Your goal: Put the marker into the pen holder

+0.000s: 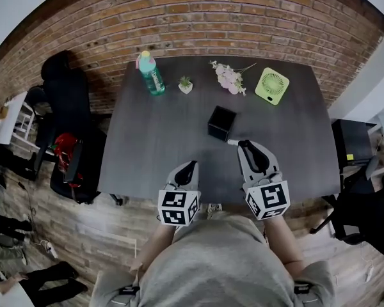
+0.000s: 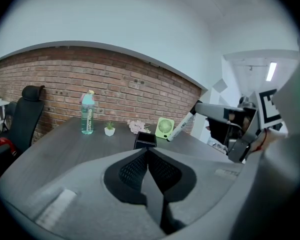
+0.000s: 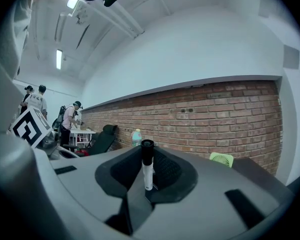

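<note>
Two tools hang over the near edge of the table (image 1: 147,146), and only one carries anything. The right tool (image 1: 246,147) pinches the marker (image 1: 233,142). In the right gripper view the jaws press on the white barrel low down, and its dark end stands up clear of them (image 3: 147,166). The left tool (image 1: 191,166) has its jaws pressed together on nothing, as the left gripper view shows (image 2: 149,156).

The pen holder (image 1: 221,123), a black open-topped box, stands near the middle of the table. It lies just ahead of the right tool and a little to its left, toward the far edge. The left tool sits further back, near the front edge, so the right tool is the nearer one and already has the load.

From the left gripper view the marker (image 2: 180,126) slants, with its free end dipping down and leftward toward the pen holder (image 2: 145,140). In the head view that free end sits near the holder's near right corner. It appears short of the opening rather than over it.

As I judge it, the coming move turns on that small offset. The right tool would need to travel forward and left until the lower end is above the opening, with the barrel brought nearer to upright. Too much slant risks catching the rim.
</note>
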`<state>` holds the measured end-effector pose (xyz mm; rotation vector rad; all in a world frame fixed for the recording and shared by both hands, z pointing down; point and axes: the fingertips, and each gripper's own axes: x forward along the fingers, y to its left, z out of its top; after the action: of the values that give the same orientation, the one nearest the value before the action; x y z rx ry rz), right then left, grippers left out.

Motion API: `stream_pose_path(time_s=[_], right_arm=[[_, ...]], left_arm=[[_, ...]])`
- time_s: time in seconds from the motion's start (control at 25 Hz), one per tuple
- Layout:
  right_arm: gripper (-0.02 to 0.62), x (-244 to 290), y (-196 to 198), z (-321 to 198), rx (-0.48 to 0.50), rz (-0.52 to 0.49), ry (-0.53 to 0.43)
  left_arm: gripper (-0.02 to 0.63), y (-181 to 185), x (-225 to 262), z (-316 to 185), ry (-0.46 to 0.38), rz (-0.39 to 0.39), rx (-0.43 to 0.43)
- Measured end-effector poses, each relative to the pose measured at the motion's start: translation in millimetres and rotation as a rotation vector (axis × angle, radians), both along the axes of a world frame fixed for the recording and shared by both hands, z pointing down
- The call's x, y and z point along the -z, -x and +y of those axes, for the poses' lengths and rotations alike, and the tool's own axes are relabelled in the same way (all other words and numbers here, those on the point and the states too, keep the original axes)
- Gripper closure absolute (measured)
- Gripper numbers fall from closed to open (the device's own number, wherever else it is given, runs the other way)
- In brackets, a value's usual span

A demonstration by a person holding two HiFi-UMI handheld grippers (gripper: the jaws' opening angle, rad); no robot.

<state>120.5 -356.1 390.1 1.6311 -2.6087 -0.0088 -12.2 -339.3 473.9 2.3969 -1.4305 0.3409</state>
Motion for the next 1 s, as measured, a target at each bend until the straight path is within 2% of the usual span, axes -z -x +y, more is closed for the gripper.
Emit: stream_pose_path(time_s=[0.48, 1.0], right_arm=[[0.523, -23, -1, -80, 0.043, 0.046, 0.019], [0.523, -73, 3, -130, 0.082, 0.109, 0.100]], left_arm=[[0.586, 3, -12, -39, 0.015, 0.004, 0.067], [0.586, -3, -21, -62, 0.033, 0.006, 0.100]])
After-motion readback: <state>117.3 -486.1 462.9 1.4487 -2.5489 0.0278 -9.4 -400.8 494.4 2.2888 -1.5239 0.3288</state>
